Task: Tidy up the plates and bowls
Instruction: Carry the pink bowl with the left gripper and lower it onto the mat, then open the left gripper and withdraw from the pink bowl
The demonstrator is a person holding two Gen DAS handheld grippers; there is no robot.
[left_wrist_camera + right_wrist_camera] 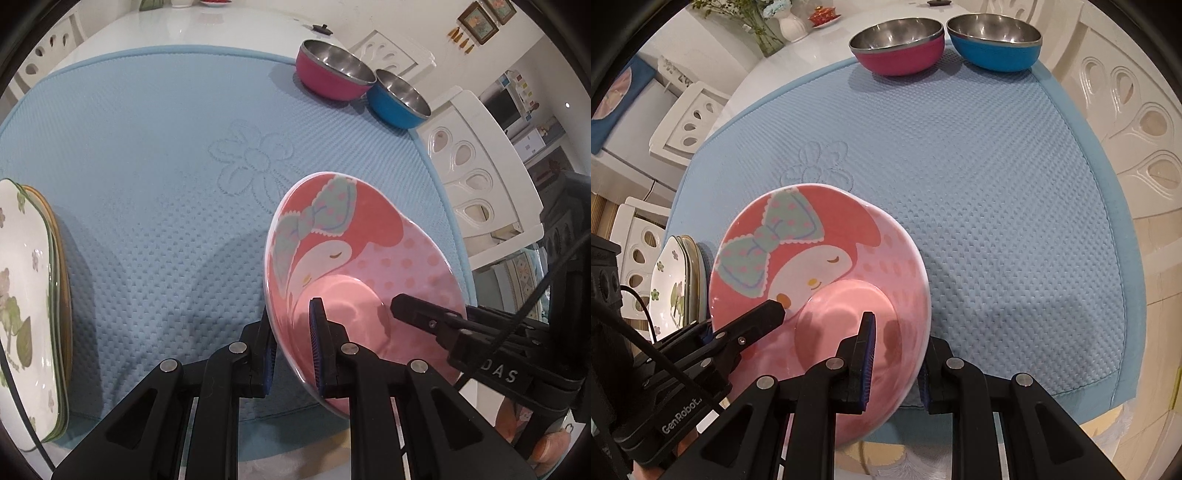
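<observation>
I clamp the pink bowl (354, 266) by opposite rims with my left gripper (293, 343) and right gripper (897, 365), steadying it over the mat (147, 166) ahead.

Support: white glossy table (155, 22), round-edged, largely covered by a light blue textured mat (147, 155).
Mat: embossed flower (255, 162) near its centre; piped border; lies flat on the table.
On mat, 1 o'clock in the left wrist view: magenta steel-lined bowl (332, 72) and blue steel-lined bowl (399, 99), upright, touching or just beside each other at the far edge.
On mat, 9 o'clock: stack of floral plates (29, 295).
On bare table, 12 o'clock in the right wrist view: white vase (792, 24), small red dish (820, 16).
</observation>
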